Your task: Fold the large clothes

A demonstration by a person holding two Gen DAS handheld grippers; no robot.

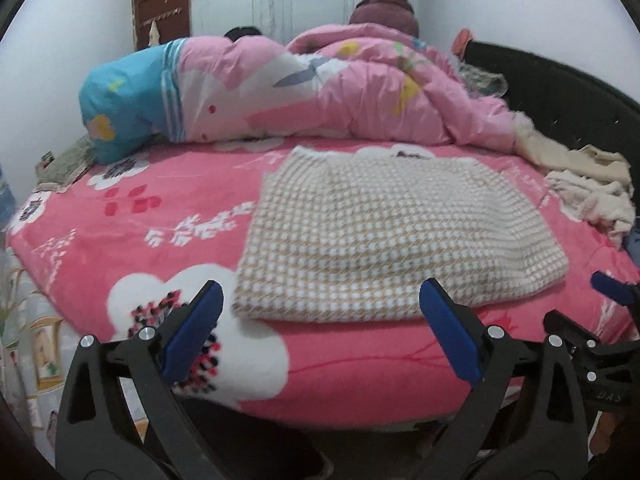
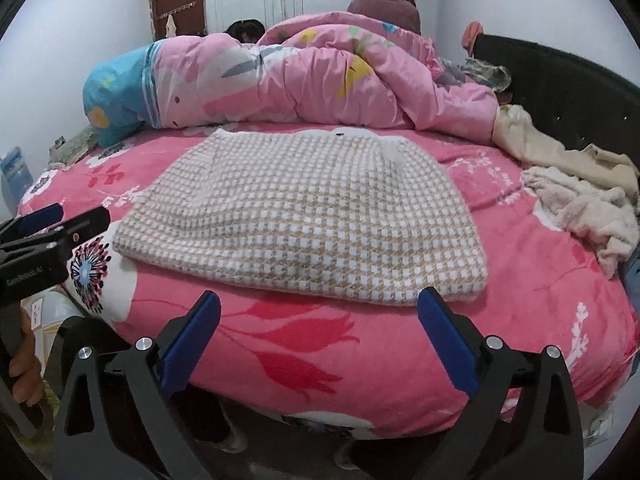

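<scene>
While I hold both tools released, the left tool (image 1: 320, 308) and right tool (image 2: 320, 320) hover just short of the folded checked garment (image 2: 304, 216) on the bed (image 2: 320, 360).

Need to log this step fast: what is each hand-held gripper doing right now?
Left hand-held gripper: open, holding nothing, short of the folded checked garment.
Right hand-held gripper: open, holding nothing, also short of the garment.
</scene>
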